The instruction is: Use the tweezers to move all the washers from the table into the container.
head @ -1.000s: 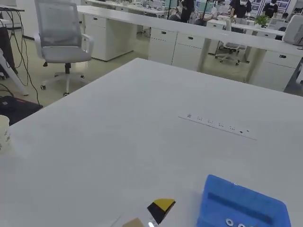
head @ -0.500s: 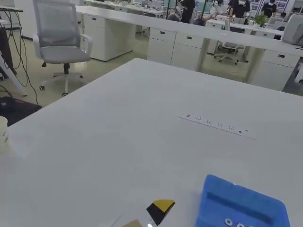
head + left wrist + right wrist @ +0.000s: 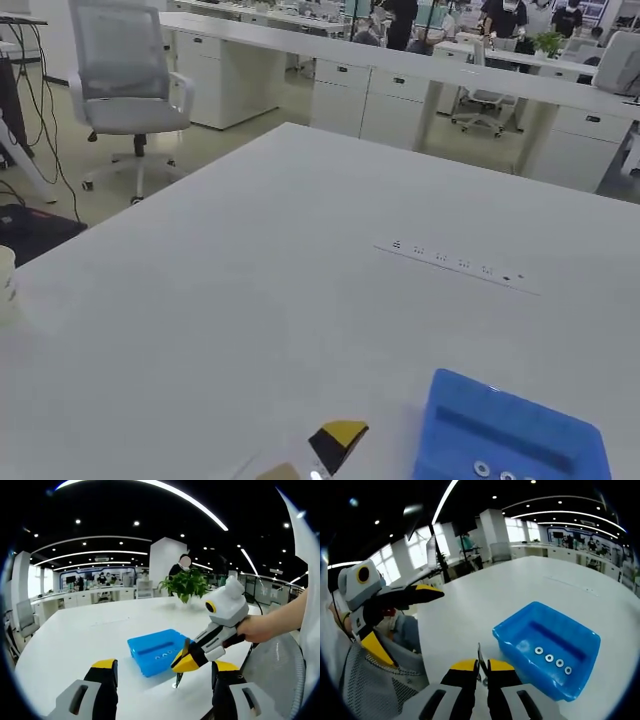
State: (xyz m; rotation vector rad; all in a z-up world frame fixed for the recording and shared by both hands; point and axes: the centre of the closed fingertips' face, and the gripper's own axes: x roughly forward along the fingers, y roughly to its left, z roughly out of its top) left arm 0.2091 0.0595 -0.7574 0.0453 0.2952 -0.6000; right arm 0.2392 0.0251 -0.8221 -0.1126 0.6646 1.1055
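A blue container (image 3: pixel 510 435) stands on the white table (image 3: pixel 250 290) at the near right, with several washers (image 3: pixel 553 660) in a row on its floor. My right gripper (image 3: pixel 481 666) is shut on thin metal tweezers (image 3: pixel 479 652), just left of the container (image 3: pixel 547 647). In the left gripper view the right gripper (image 3: pixel 189 661) hovers in front of the container (image 3: pixel 155 652), its tweezers (image 3: pixel 177 680) pointing down at the table. My left gripper (image 3: pixel 165 664) is open with nothing between its jaws. A gripper's yellow-and-black tip (image 3: pixel 338 442) shows left of the container.
A flush socket strip (image 3: pixel 458 265) lies in the table beyond the container. A paper cup (image 3: pixel 5 280) stands at the table's left edge. An office chair (image 3: pixel 125 85) is on the floor past the far corner. A potted plant (image 3: pixel 185 585) stands behind the table.
The head camera has drifted slightly. The gripper tip and the container keep their places.
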